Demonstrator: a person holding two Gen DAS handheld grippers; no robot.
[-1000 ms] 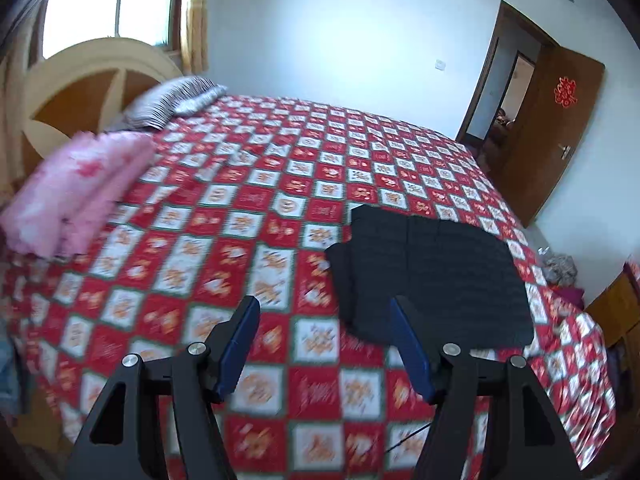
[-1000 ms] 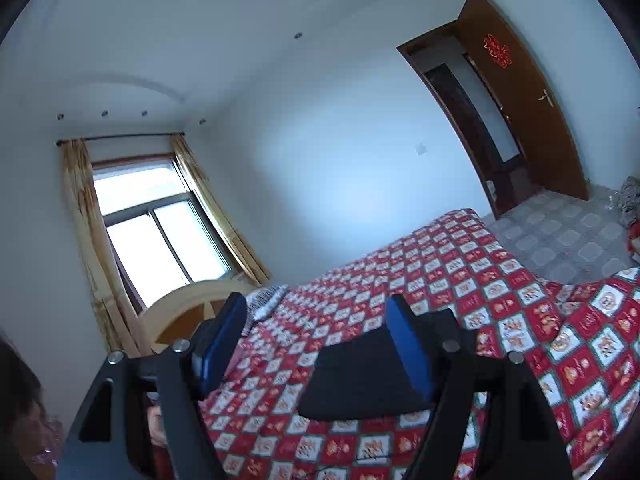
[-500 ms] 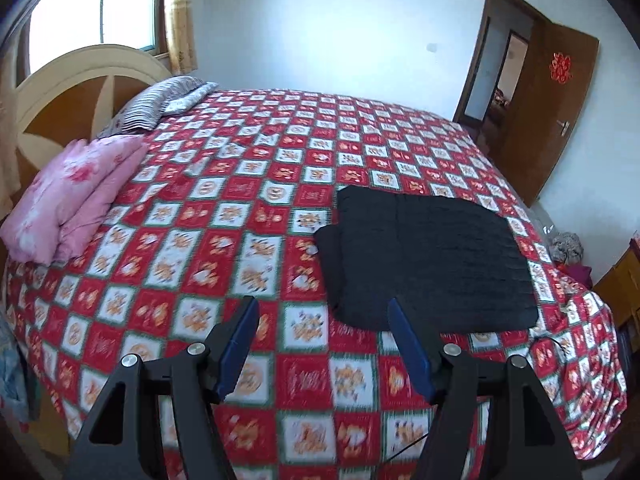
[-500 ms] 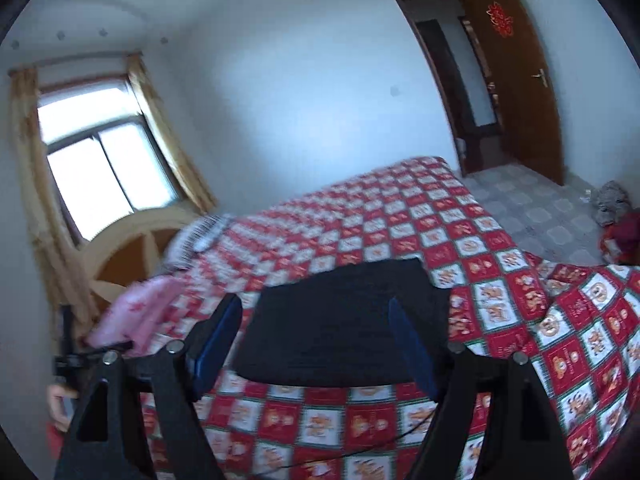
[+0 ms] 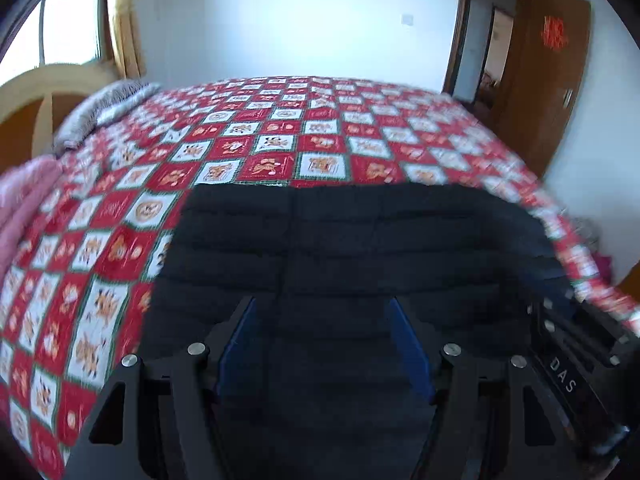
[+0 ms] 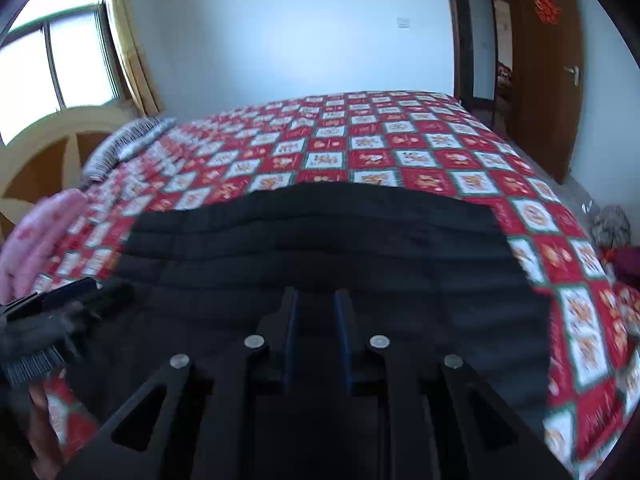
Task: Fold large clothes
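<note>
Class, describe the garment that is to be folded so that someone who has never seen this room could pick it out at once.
Start at the big bed with the red and white checked cover. On its near side, in front of both grippers, lies a black quilted garment spread flat. It is the only dark, plain thing there: the pink bedding and the striped pillow lie by the headboard.

Bedspread beyond the black jacket lies bare — pillows, blurred, seemingly far left.
</note>
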